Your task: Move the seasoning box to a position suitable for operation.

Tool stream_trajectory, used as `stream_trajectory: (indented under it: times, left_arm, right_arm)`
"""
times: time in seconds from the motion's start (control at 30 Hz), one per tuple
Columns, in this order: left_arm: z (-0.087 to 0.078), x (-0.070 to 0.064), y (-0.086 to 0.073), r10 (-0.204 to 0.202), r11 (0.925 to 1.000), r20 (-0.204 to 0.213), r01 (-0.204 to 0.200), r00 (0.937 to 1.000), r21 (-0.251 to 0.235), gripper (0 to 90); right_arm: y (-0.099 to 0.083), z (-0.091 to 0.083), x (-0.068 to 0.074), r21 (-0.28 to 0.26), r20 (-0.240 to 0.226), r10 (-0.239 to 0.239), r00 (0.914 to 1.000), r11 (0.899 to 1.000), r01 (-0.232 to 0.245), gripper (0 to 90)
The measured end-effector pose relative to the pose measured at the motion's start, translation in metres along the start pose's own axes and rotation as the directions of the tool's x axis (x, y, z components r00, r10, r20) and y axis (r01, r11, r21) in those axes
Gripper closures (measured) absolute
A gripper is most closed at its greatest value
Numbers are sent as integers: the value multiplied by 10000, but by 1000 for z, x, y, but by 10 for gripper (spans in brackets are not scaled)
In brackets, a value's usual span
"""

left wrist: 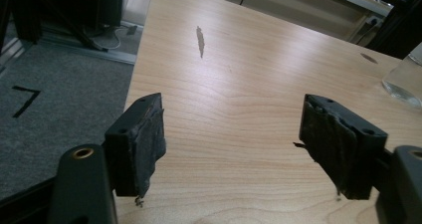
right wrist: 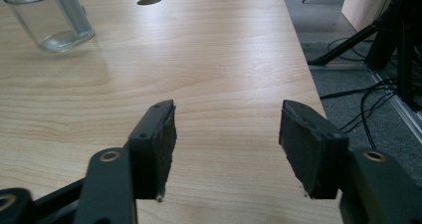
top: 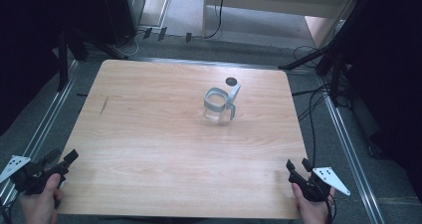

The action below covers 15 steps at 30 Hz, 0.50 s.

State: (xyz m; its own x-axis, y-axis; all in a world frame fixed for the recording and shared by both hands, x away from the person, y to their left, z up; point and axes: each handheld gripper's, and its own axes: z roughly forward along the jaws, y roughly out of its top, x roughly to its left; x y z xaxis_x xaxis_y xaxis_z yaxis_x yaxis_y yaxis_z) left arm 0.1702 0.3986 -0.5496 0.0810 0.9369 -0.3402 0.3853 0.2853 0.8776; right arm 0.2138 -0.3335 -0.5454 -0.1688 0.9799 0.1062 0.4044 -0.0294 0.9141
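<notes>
The left gripper (top: pixel 62 165) rests at the near-left corner of the pale wood table (top: pixel 149 134), its rough black pads spread wide around nothing. The clear glass jar (top: pixel 217 104) stands upright past mid-table, its grey hinged lid apparently tipped open. It lies forward-left of the right gripper (top: pixel 297 168), which is slightly nearer, jaws likewise apart.

Overhead cam; 2 low gripper cams.
</notes>
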Motion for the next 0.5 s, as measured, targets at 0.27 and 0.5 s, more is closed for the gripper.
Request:
stream_trajectory:
  times: [0.27,0.5]
  left_arm:
    - [10,-4,5,-128,9967,87,121,9999,804,871]
    - [39,-34,15,356,9911,831,-459,9959,1252,900]
  right_arm:
    - [3,-2,7,-236,192,-393,9990,9989,397,859]
    - [28,15,31,81,-828,81,9965,9999,-74,900]
